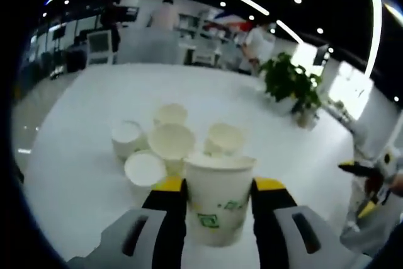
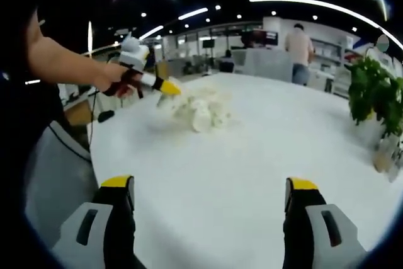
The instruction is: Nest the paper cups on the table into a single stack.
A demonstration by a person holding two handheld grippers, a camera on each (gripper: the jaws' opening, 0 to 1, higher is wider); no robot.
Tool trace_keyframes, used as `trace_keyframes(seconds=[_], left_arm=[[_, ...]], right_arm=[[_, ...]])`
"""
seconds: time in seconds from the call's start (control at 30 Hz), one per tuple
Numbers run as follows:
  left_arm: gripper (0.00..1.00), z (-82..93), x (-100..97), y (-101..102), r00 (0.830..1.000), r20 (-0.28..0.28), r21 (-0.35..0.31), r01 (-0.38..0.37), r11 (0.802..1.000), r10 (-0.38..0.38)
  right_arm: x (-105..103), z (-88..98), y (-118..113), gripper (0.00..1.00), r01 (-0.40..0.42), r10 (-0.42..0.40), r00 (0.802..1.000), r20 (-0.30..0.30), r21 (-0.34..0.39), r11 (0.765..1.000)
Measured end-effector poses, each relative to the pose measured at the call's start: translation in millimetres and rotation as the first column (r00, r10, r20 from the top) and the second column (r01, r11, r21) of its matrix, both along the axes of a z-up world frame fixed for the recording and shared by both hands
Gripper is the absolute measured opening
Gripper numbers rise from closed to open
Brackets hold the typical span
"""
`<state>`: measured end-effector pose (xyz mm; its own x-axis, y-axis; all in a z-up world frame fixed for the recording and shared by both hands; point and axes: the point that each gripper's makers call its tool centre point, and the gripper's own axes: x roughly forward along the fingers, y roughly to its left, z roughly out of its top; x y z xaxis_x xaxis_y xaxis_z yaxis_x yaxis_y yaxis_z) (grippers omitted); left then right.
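In the left gripper view, my left gripper (image 1: 219,184) is shut on a white paper cup with green print (image 1: 217,212), held upright between its yellow-tipped jaws. Just beyond it, several white paper cups (image 1: 171,143) stand mouth up in a loose cluster on the white table (image 1: 82,181). In the right gripper view, my right gripper (image 2: 210,187) is open wide over bare table, with nothing between its jaws. Far ahead of it the cluster of cups (image 2: 201,110) looks blurred, and a hand holds the left gripper (image 2: 162,86) at the cluster's left side.
A potted green plant (image 1: 291,83) stands at the table's far right side and also shows as the plant (image 2: 374,92) in the right gripper view. The other gripper (image 1: 365,177) comes in at the right. People stand among shelves and desks beyond the table.
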<state>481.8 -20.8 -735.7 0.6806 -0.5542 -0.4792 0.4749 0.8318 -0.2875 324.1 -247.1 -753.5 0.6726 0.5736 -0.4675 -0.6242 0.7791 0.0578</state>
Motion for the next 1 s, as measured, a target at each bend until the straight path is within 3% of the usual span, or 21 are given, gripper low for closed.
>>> trace_keyframes(seconds=[0.03, 0.13, 0.17, 0.27, 0.37, 0.5, 0.6, 0.67, 1.0], left_arm=[[0.39, 6.5, 3.8, -1, 0.999, 0.037, -0.017, -0.002, 1.000, 0.002], [0.38, 19.8, 6.1, -3, 0.998, 0.069, -0.074, -0.006, 0.997, 0.011], [0.38, 26.7, 9.5, -3, 0.994, 0.110, -0.080, -0.002, 0.997, 0.010], [0.38, 35.6, 7.9, -8, 0.983, 0.181, -0.037, 0.049, 0.998, -0.042], [0.38, 44.8, 7.8, -13, 0.969, 0.238, -0.034, 0.072, 0.997, -0.062], [0.38, 58.9, 8.1, -17, 0.951, 0.302, -0.075, 0.092, 0.993, -0.065], [0.39, 74.2, 9.2, -18, 0.948, 0.319, -0.191, 0.087, 0.978, -0.022], [0.38, 82.0, 9.8, -15, 0.937, 0.349, -0.198, 0.090, 0.976, -0.016], [0.39, 90.1, 10.7, -11, 0.929, 0.369, -0.187, 0.089, 0.978, -0.014]], right_arm=[[0, 0.4, 0, 0.98, 0.000, 0.000, 1.000, 0.001, -0.001, 1.000], [0, 2.7, 1, 0.98, 0.001, -0.001, 1.000, 0.005, 0.000, 1.000], [0, 3.1, 1, 0.98, 0.002, -0.002, 1.000, 0.006, -0.001, 1.000], [-1, 3.7, 1, 0.98, 0.004, -0.004, 1.000, 0.007, -0.004, 1.000], [-2, 5.1, 1, 0.98, 0.005, -0.005, 1.000, 0.010, -0.006, 1.000], [-2, 6.8, 1, 0.98, 0.010, -0.010, 1.000, 0.013, -0.007, 1.000], [-2, 8.9, 1, 0.98, 0.013, -0.013, 1.000, 0.019, -0.005, 1.000], [-3, 9.4, 1, 0.98, 0.013, -0.013, 1.000, 0.018, -0.008, 1.000], [-6, 9.7, 2, 0.98, 0.017, -0.017, 1.000, 0.017, -0.012, 1.000]])
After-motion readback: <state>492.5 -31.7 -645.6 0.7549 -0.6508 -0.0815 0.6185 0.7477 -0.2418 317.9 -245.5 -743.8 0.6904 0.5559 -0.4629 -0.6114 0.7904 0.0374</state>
